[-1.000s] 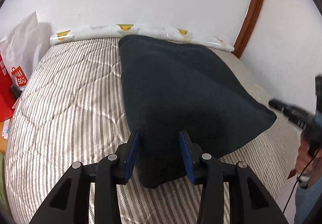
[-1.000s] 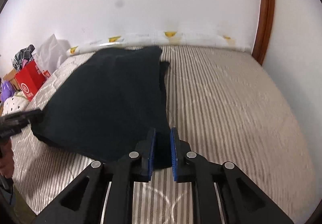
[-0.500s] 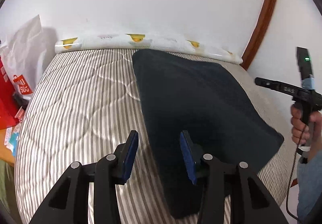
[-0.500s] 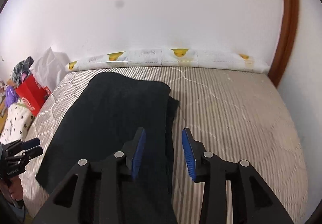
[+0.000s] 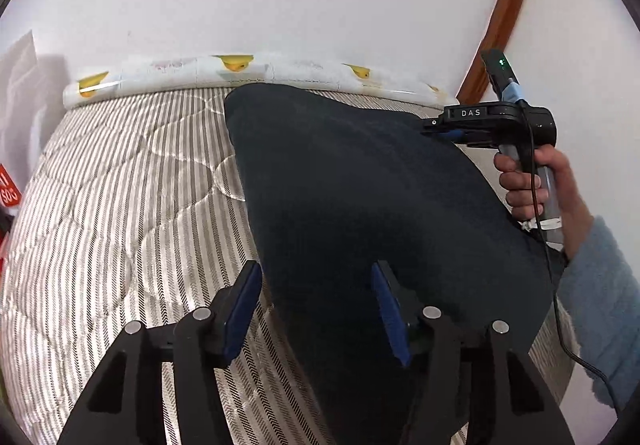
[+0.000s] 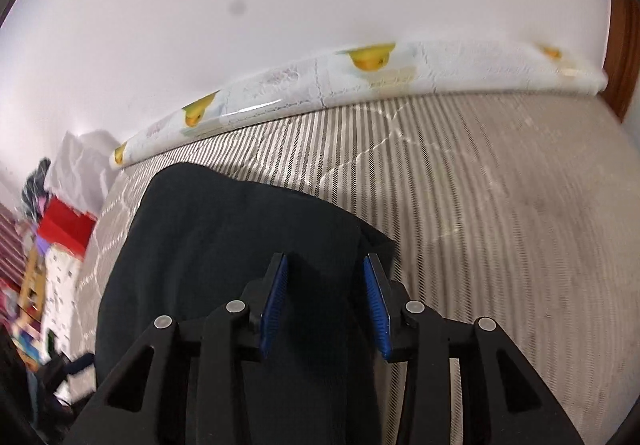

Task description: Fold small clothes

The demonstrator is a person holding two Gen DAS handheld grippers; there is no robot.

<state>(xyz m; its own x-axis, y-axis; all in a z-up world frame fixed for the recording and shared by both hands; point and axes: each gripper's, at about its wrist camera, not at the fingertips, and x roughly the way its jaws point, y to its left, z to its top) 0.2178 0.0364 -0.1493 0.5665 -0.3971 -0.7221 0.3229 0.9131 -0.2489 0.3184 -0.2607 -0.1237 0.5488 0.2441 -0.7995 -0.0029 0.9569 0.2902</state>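
A dark navy garment (image 5: 360,205) lies flat and folded on the striped mattress (image 5: 120,205). My left gripper (image 5: 316,305) hovers over its near left edge. Its jaws are opening, and the cloth lies below the blue pads without being pinched. At the garment's far right side a hand (image 5: 520,181) holds my right gripper (image 5: 430,127). In the right wrist view that right gripper (image 6: 325,305) hangs over the garment (image 6: 224,245) near its right edge. Its jaws are closing with a clear gap, and the pads press on nothing.
A rolled pad with yellow prints (image 5: 240,69) runs along the white wall at the head of the mattress. A brown door frame (image 5: 508,5) rises at the right. Red bags (image 6: 66,227) and clutter stand off the left edge. A light blue sleeve (image 5: 600,285) reaches in from the right.
Both grippers have let go of the garment, which dropped from a lifted hump to lying flat. The right gripper swept across to its far side. The left jaws have widened.
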